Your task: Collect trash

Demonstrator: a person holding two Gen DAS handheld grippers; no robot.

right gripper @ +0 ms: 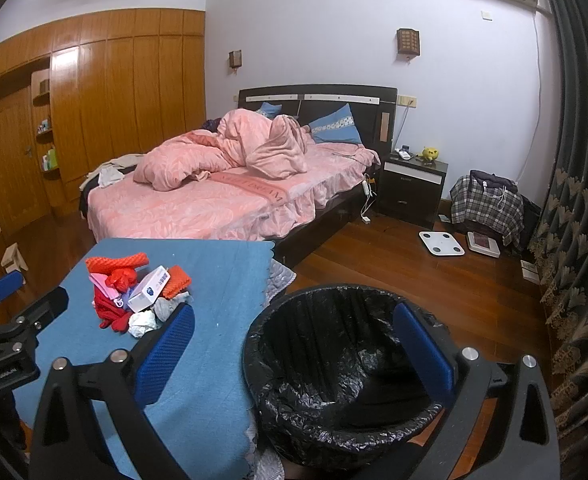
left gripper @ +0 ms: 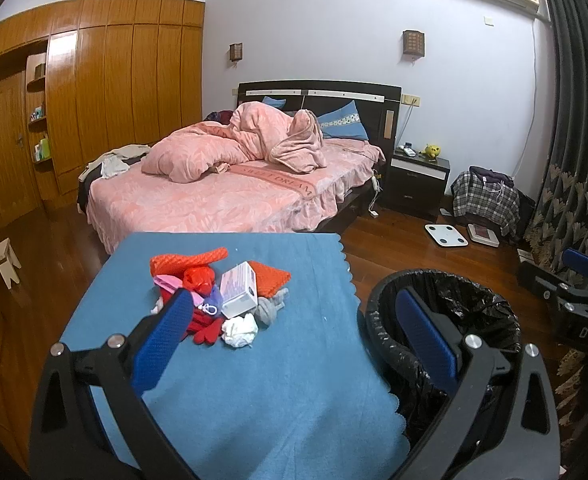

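Both grippers, left gripper and right gripper, hang released, holding nothing. Beyond them, crumpled tissue tops a clutter pile on the blue-clothed desk, beside the black-lined bin; farther off, the bed.

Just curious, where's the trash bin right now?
The black-lined trash bin stands on the wooden floor, just right of the blue-covered table, nearest the right gripper.

A bed with a rumpled pink duvet fills mid-frame; a white scale lies on the floor, lower right.
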